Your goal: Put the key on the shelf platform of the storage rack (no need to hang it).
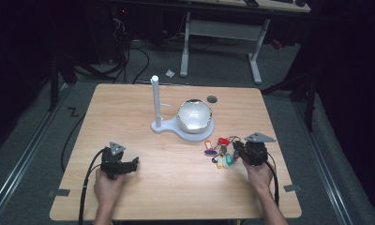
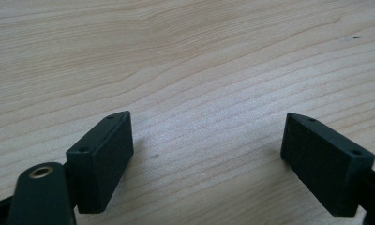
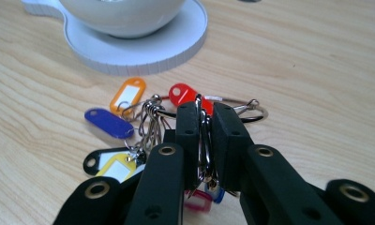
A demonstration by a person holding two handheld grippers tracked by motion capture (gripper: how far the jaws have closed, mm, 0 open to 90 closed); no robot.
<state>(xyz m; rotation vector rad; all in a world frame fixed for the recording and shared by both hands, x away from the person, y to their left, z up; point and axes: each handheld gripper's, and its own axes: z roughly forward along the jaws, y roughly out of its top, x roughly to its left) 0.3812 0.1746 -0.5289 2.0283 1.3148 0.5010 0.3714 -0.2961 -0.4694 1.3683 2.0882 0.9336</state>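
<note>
Left tongs: jaws apart, nothing between them, resting near the tabletop's front-left corner.
Stand: white, with post and bowl, at centre toward the back edge; post bare.
Keys: tagged bunch near the right edge, clamped in the right tongs.
Grasp done; hanging or placing judged outstanding.

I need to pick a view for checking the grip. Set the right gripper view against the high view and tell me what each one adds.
The right gripper view shows the right gripper clamped on the metal rings of the key tag bunch, jaws closed on them. The high view adds the left gripper resting apart on the table, and the white post on the stand. Both show the tags beside the white bowl on its round base.
</note>
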